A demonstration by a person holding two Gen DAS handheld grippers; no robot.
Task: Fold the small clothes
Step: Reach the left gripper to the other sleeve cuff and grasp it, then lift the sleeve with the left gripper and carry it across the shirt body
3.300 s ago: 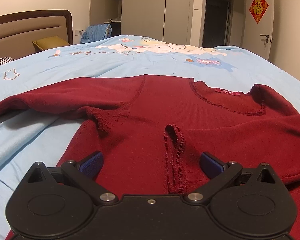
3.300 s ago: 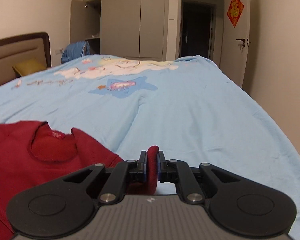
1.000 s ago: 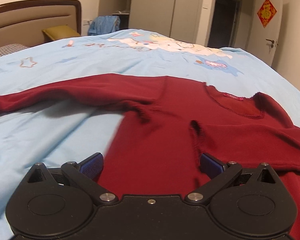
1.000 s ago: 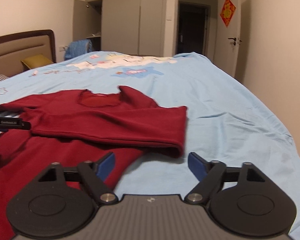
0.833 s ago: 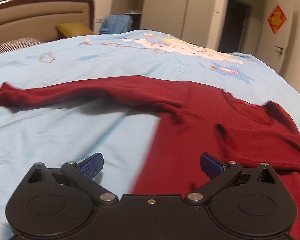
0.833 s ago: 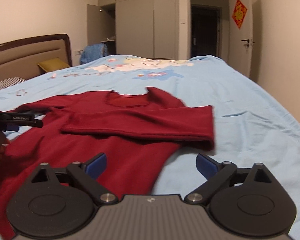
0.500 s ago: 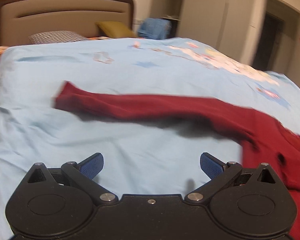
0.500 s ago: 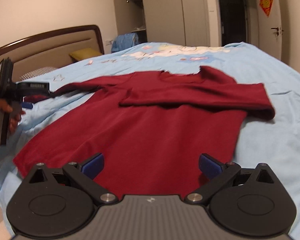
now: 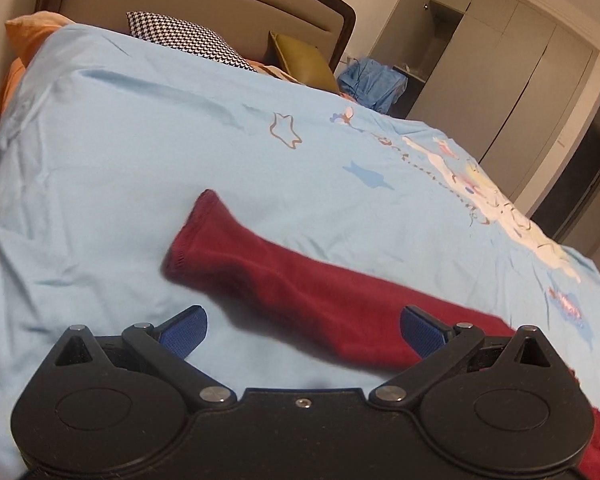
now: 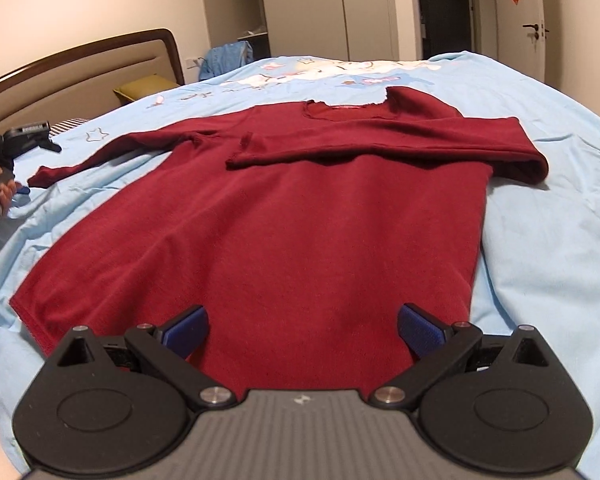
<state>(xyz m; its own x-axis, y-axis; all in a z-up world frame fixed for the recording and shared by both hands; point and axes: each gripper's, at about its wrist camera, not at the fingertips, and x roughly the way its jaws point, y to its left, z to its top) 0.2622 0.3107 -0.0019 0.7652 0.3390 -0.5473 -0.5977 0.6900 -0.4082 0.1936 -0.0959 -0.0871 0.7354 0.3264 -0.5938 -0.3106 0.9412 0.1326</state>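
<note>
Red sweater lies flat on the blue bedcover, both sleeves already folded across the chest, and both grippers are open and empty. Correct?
Not quite. Only one sleeve is folded across the chest of the red sweater; the other sleeve lies stretched out on the blue bedcover, as both wrist views show. The left gripper and right gripper are indeed open and empty.

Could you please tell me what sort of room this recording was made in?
A home bedroom, most likely: a bed with an upholstered headboard, pillows on a light blue cartoon-print duvet, and built-in wardrobes.
</note>
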